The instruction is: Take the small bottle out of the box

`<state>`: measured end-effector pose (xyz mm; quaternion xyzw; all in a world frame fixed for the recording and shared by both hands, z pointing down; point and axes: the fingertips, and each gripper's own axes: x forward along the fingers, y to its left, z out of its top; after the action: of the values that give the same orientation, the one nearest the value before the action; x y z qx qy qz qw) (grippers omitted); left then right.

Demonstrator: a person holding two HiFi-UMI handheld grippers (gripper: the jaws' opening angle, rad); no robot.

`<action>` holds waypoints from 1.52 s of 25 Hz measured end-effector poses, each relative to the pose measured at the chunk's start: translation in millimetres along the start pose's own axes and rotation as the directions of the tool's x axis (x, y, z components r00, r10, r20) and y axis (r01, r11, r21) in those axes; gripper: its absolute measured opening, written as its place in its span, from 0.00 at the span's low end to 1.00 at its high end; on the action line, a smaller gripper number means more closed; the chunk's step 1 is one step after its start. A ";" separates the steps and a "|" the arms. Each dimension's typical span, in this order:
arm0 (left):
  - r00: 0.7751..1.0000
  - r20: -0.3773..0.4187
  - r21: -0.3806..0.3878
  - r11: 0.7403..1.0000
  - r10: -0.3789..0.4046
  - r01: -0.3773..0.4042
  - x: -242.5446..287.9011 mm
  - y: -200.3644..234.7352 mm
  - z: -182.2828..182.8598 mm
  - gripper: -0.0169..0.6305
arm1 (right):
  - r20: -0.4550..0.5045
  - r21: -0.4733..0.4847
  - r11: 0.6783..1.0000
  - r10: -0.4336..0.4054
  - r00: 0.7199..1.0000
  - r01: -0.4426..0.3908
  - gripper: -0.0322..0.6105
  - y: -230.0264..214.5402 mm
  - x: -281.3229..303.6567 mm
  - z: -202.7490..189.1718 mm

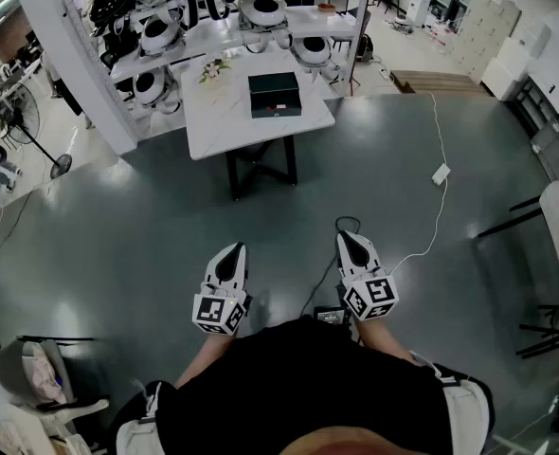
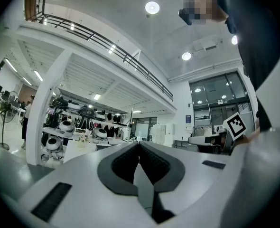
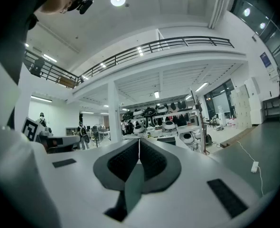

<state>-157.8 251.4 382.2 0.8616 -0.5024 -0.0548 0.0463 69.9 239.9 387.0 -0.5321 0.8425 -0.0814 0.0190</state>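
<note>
Standing well back, my left gripper (image 1: 233,249) and right gripper (image 1: 349,239) both clenched, empty. Box (image 1: 275,94) on the table (image 1: 213,121) at 12 o'clock, bottle presumably inside. Next I walk up, unclench.

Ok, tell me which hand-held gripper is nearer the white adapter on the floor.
Right. The right hand-held gripper is left of and below the adapter in the head view; the left hand-held gripper is farther left, past the right one.
</note>
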 end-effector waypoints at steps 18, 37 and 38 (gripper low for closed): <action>0.997 -0.081 -0.067 0.998 -0.009 0.004 8.4 -16.9 -15.9 0.05 | -0.030 0.021 1.000 -0.008 1.000 0.009 0.10 -21.7 -22.6 -7.8; 0.991 -0.131 -0.061 0.998 -0.041 0.033 2.9 -36.8 -18.2 0.05 | -0.010 0.015 0.999 -0.031 0.999 0.031 0.11 -44.4 -53.0 2.1; 0.990 -0.133 -0.065 0.998 -0.036 0.027 2.7 -37.0 -18.6 0.05 | -0.017 0.018 0.999 -0.029 0.999 0.029 0.11 -44.9 -52.4 -0.4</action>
<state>-122.0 267.6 395.4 0.8693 -0.4826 -0.0133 0.1062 132.7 268.2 391.6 -0.5435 0.8340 -0.0938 0.0155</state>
